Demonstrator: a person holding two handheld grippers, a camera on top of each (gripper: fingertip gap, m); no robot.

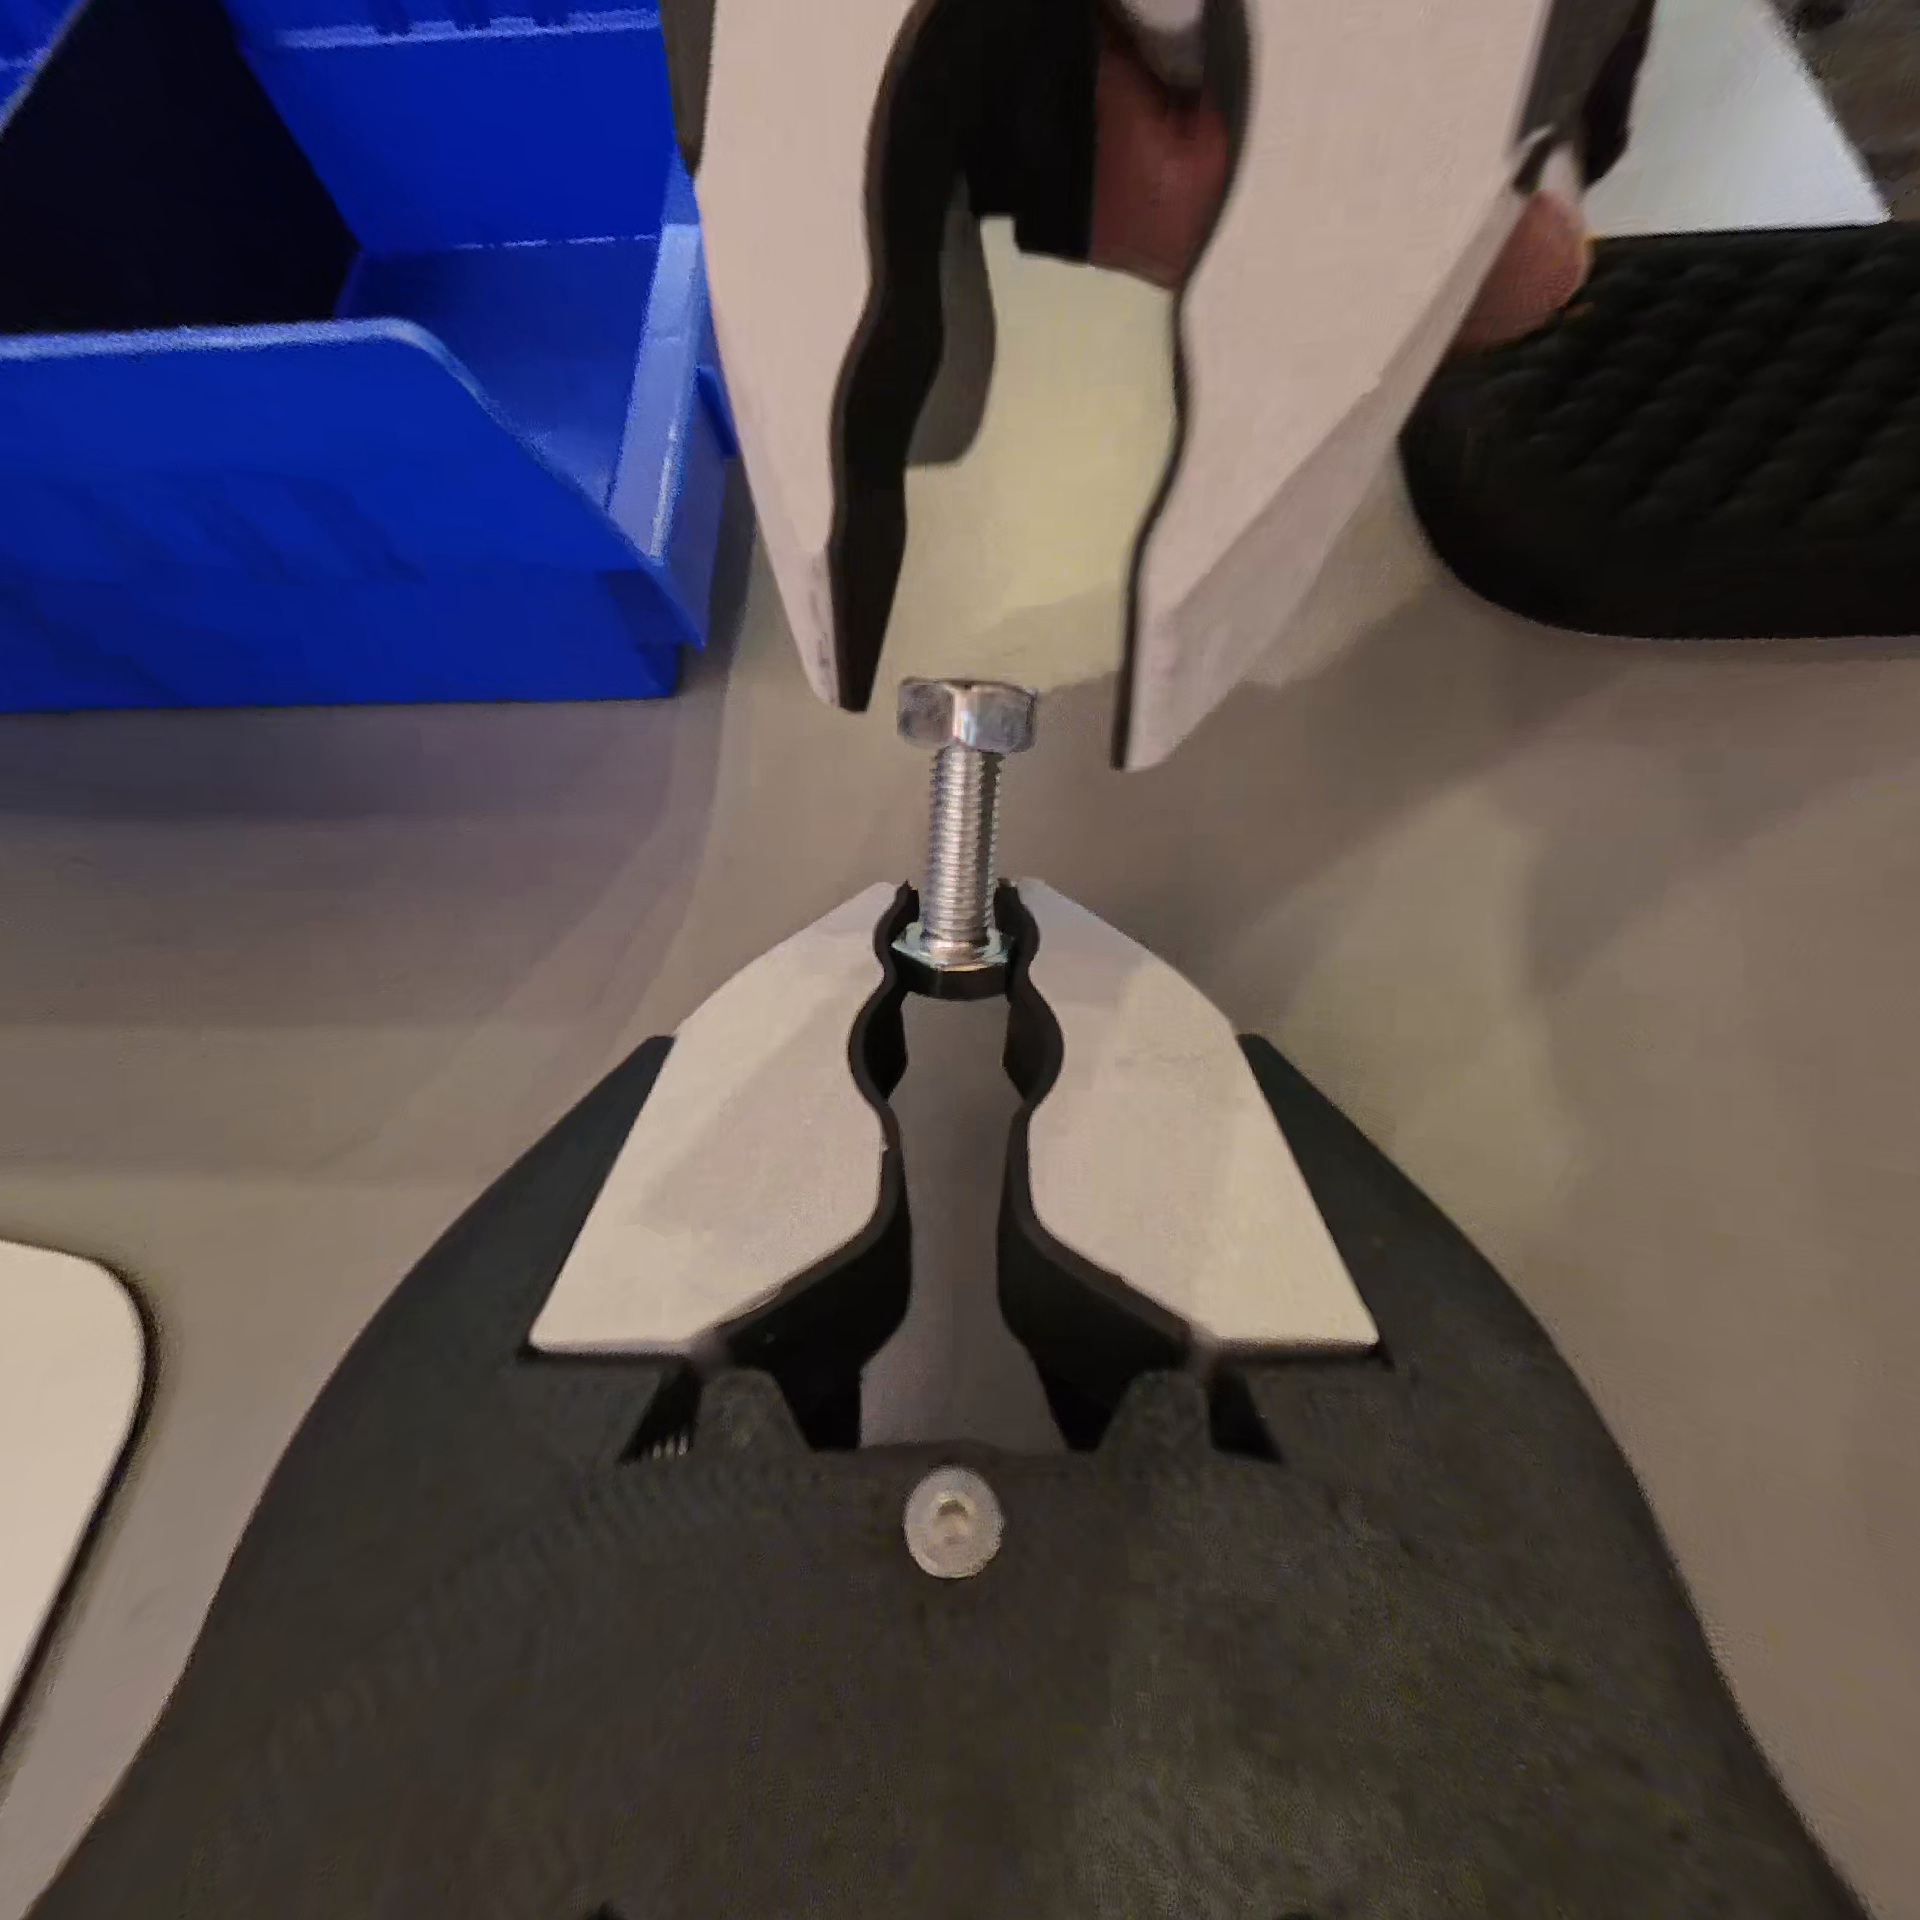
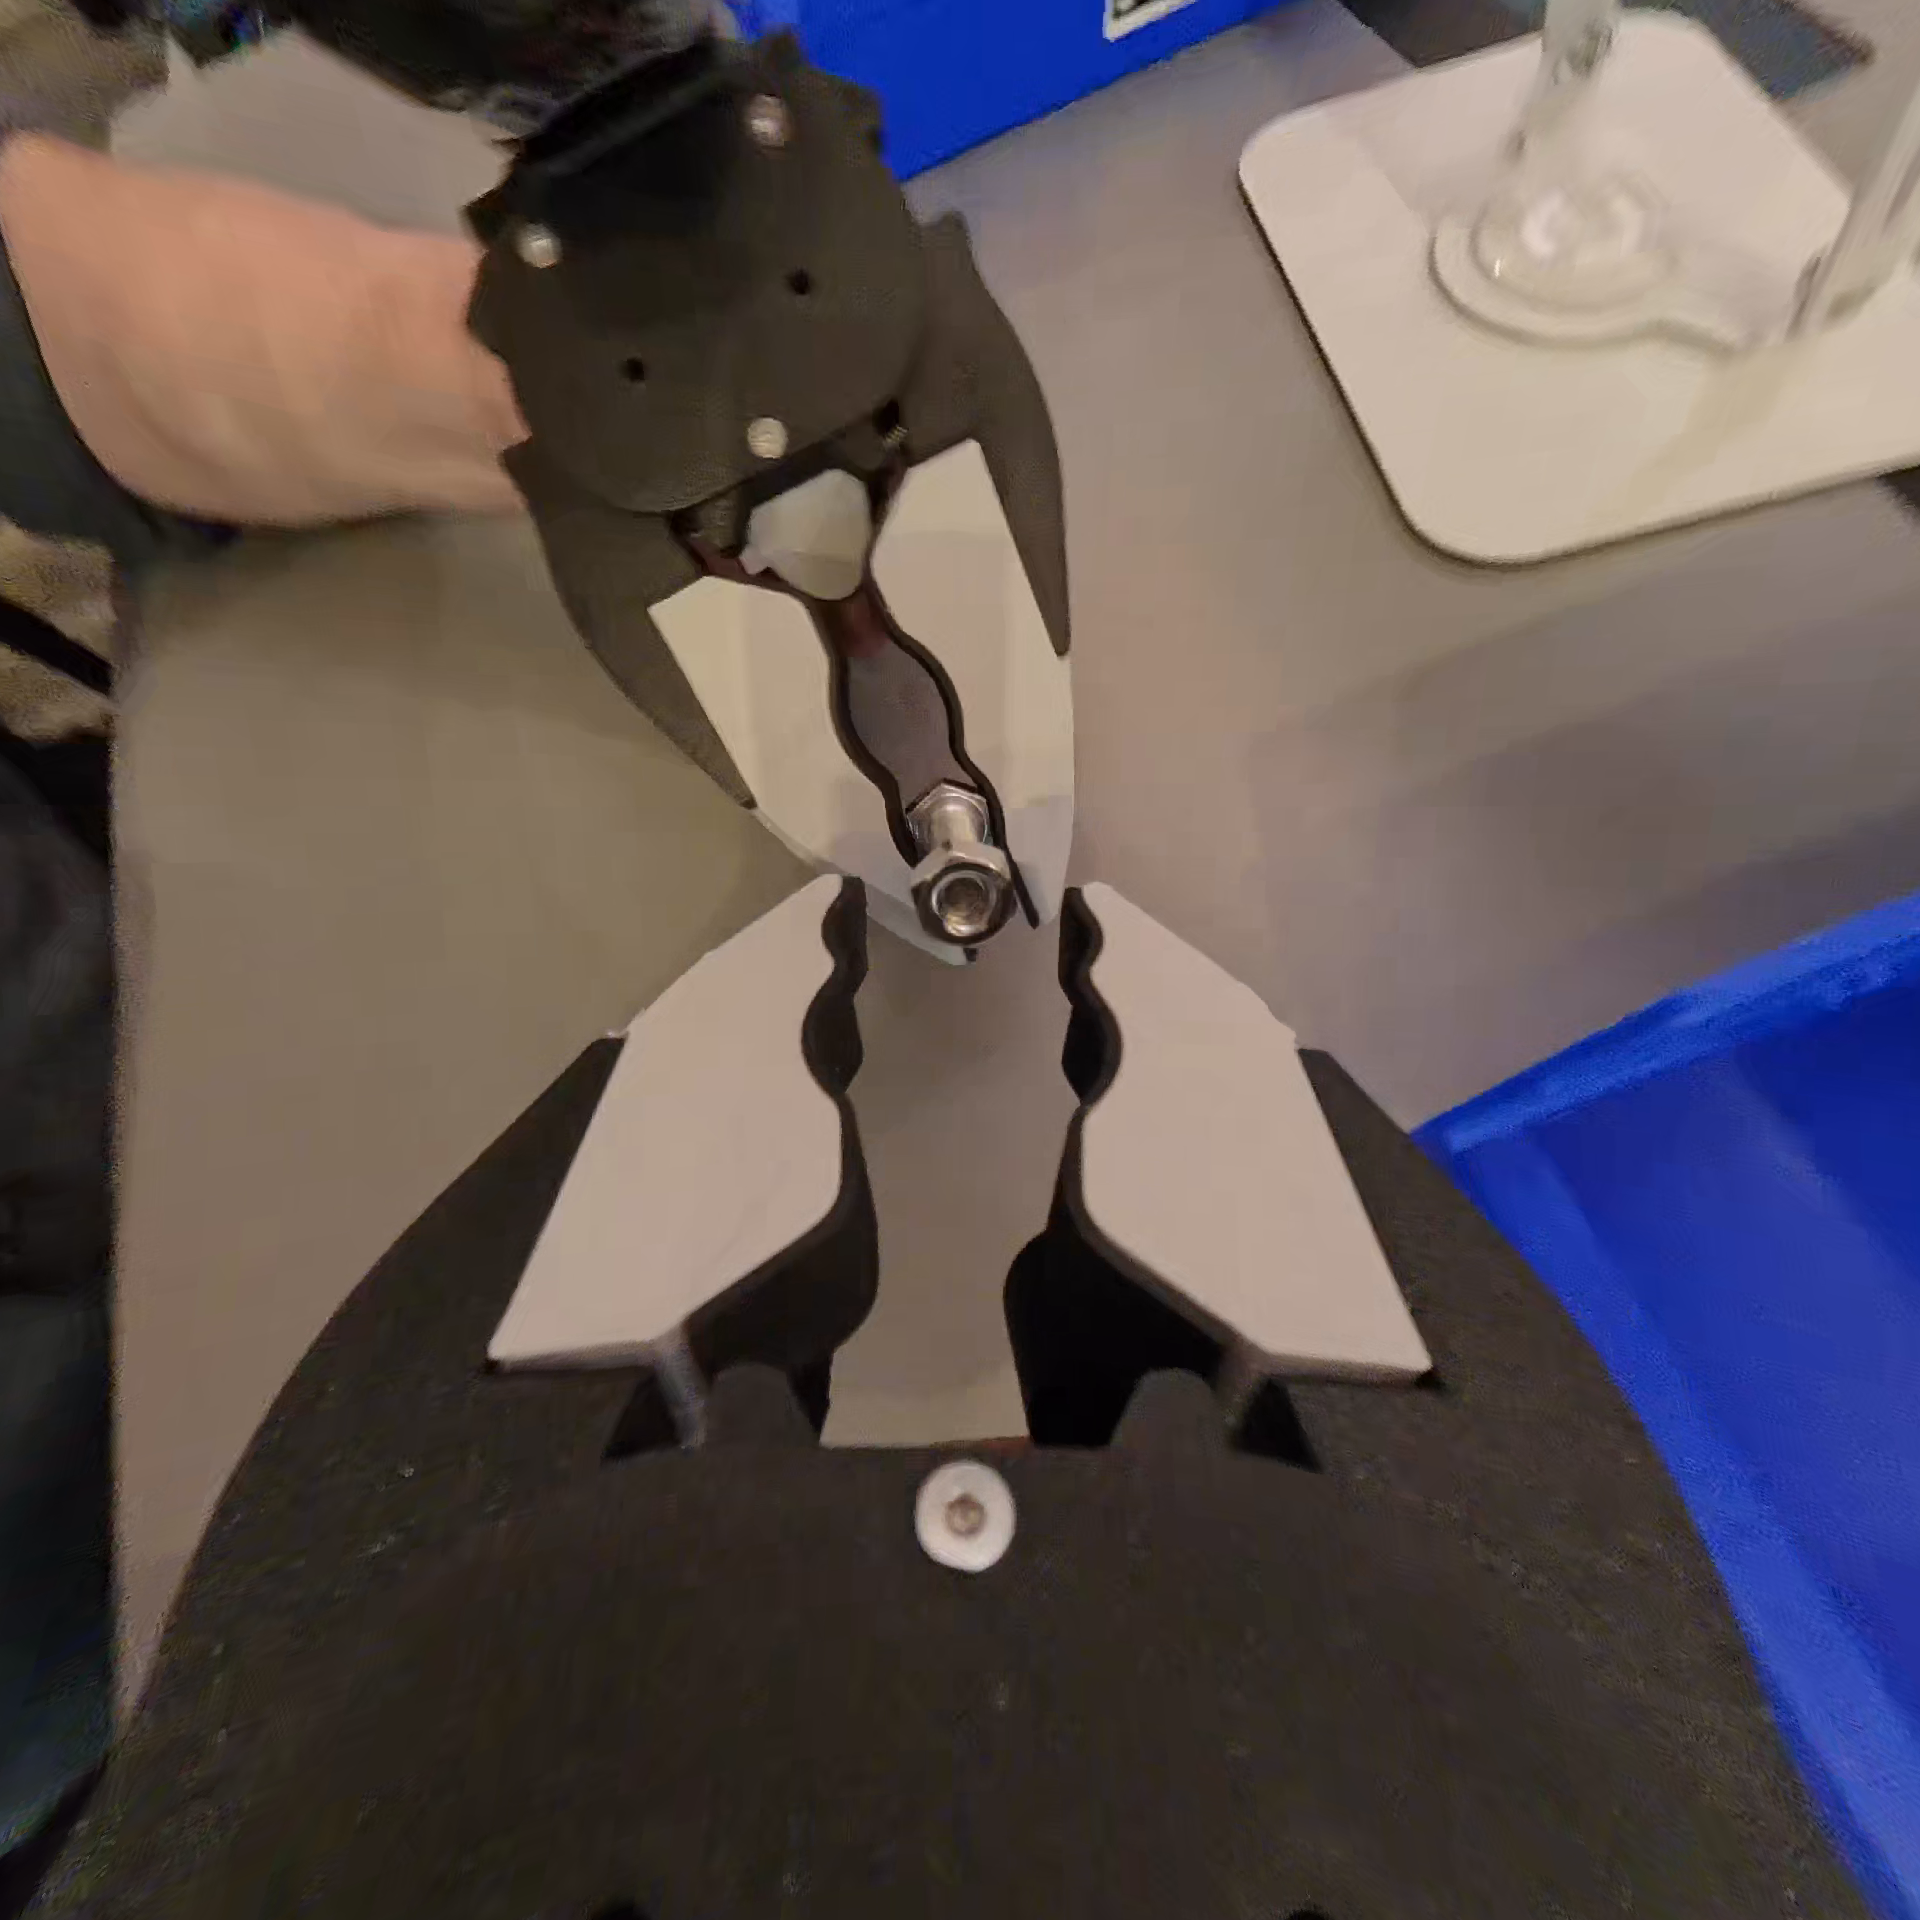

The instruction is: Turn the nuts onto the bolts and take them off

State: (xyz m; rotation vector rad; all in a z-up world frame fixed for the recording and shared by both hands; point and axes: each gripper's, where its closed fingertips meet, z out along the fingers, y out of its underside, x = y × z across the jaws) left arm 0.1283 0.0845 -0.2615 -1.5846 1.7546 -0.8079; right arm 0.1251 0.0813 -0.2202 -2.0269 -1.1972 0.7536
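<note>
While left gripper (image 1: pixel 956 940) clamps nut (image 1: pixel 954 948), right gripper (image 2: pixel 961 935) gapes wide around bolt (image 1: pixel 964 800).

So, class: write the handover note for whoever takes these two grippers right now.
Left gripper: shut on the nut, which sits at the end of the bolt.
Right gripper: open, fingers either side of the bolt head, not gripping.
Done: nut and bolt are joined, held above the table.
Left: grip the head, turn the bolt. Whether it is going on or coming off cannot be told.
</note>
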